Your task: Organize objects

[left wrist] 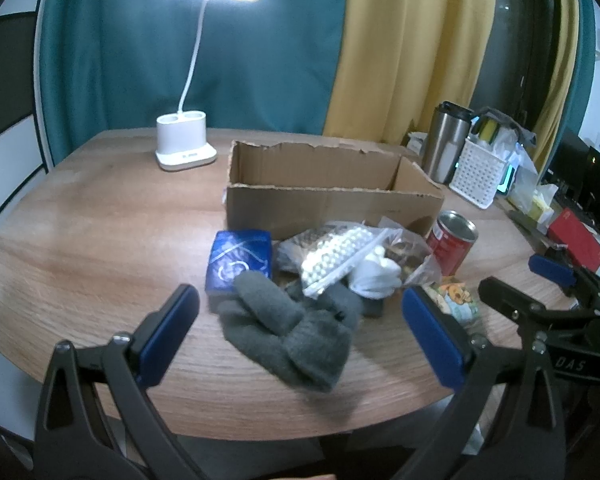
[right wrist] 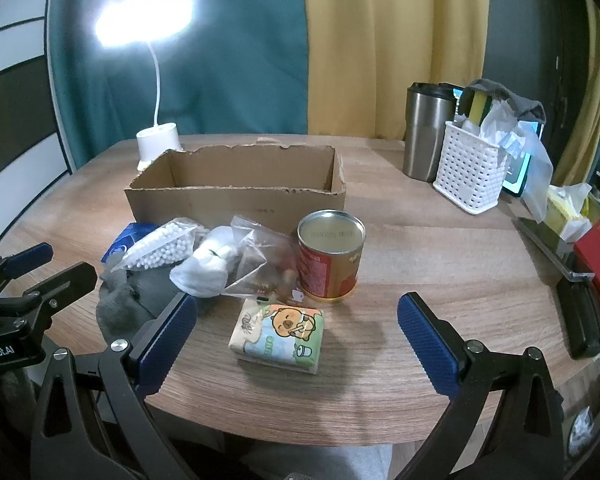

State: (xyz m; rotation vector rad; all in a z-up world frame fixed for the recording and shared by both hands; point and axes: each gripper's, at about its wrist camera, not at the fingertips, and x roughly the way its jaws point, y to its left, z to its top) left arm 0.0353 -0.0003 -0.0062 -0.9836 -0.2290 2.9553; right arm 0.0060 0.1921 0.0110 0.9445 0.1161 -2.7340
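We hold both tools above the near edge of the round wood-grain table [right wrist: 420, 240], and nothing is gripped. The left gripper [left wrist: 300, 322] stands with its jaws wide, framing the grey knitted gloves [left wrist: 296, 336] that lie nearest to us, which we judge to be its likely first pick. The right gripper [right wrist: 298, 330] is likewise spread wide, with the cartoon-printed tissue packet [right wrist: 278, 334] lying flat between its blue pads [right wrist: 428, 344] but touching neither. The open brown cardboard box [right wrist: 236, 184] sits farther back at the centre and looks empty where we can see inside; we take it to be the destination. The loose items cluster just in front of it: a blue printed packet [left wrist: 238, 262] at left, a clear bag of white beads [left wrist: 338, 258], a white bundle [right wrist: 206, 270], a clear bag of brown contents [right wrist: 266, 264], and a red-labelled tin can [right wrist: 330, 256] upright at right. The white desk lamp [left wrist: 186, 144], steel tumbler [right wrist: 426, 132] and white perforated basket [right wrist: 472, 172] stand well apart, apparently outside the task.
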